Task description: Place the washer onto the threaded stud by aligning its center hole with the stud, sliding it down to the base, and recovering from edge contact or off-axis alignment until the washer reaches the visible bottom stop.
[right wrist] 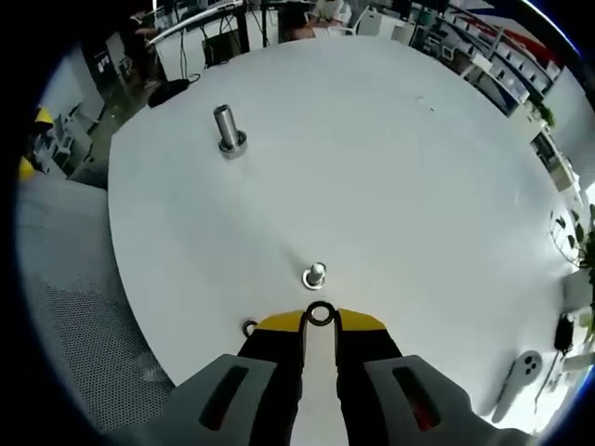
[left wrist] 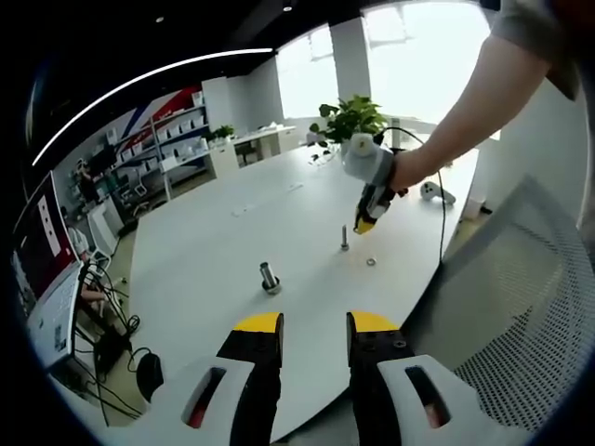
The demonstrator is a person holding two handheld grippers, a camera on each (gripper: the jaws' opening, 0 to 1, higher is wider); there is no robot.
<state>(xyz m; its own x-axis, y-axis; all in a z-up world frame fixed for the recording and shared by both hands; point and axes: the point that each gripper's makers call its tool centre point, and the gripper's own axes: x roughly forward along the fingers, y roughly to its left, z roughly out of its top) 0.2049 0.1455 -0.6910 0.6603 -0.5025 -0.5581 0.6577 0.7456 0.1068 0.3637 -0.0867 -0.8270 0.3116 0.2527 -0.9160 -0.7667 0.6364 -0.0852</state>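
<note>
In the right gripper view my right gripper [right wrist: 320, 321] is shut on a dark ring washer [right wrist: 320, 313], held flat at its yellow tips. The washer hangs just short of a small upright threaded stud [right wrist: 315, 274] on the white table [right wrist: 390, 158]. A second washer [right wrist: 249, 328] lies on the table to the left of the jaws. From the left gripper view, the right gripper [left wrist: 364, 226] hovers just above and right of the stud [left wrist: 345, 239], with the loose washer [left wrist: 370, 262] nearby. My left gripper [left wrist: 314, 325] is open and holds nothing, back over the table's near edge.
A thicker bolt with a nut stands apart on the table [left wrist: 270, 278] [right wrist: 228, 130]. A white controller [left wrist: 435, 192] [right wrist: 526, 365] and a potted plant [left wrist: 351, 119] sit near the far edge. A mesh chair [left wrist: 530, 307] stands beside the table. A person's arm [left wrist: 465, 111] reaches in.
</note>
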